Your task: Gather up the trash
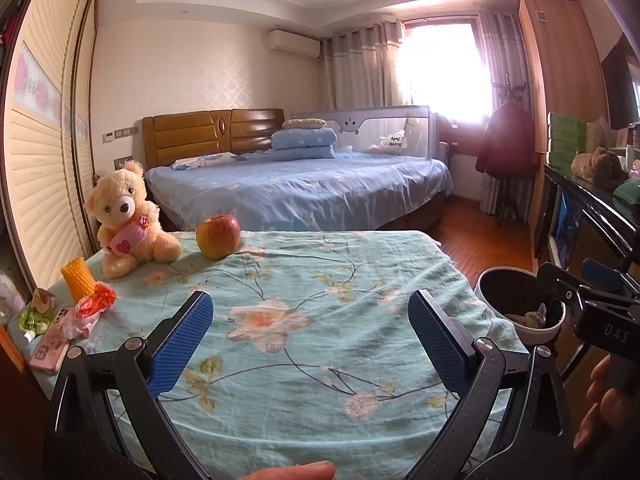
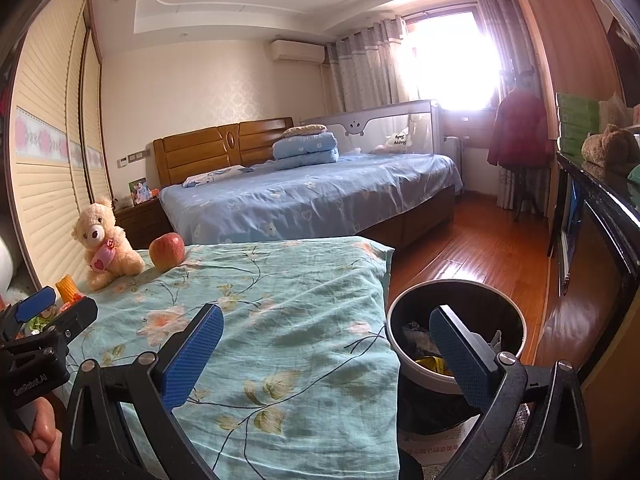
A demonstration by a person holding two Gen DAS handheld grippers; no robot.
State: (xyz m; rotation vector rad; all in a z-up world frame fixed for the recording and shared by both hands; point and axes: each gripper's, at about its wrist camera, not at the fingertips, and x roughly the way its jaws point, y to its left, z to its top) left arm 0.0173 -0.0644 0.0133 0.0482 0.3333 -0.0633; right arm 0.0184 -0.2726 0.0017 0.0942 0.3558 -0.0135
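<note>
Mint-green floral cloth covers the desk (image 1: 320, 280), and the middle of it lies bare beneath both tools. The left tool (image 1: 310, 344) is held with its blue pads wide apart and nothing between them; the right tool (image 2: 326, 354) is likewise spread and empty, its right pad hanging over the mouth of the bin (image 2: 456, 320), which stands on the floor just beside the desk's right edge. Some wrappers and scraps can be made out inside the bin.

What is left to collect appears to be gathered at the desk's far left corner: a crumpled red-and-clear plastic wrapper (image 1: 94, 308) beside a yellow ribbed cone (image 1: 78, 282), and a green-printed packet (image 1: 38, 312) near a pink phone (image 1: 52, 346). A teddy bear (image 1: 128, 220) and an apple (image 1: 218, 236) stand further back and are judged not to be trash.

The step in hand is taken to be a pause between drops. Next, the left tool would have to be carried leftward, lowered over the red wrapper and closed on its crumpled bulk, the phone and cone being left undisturbed.
</note>
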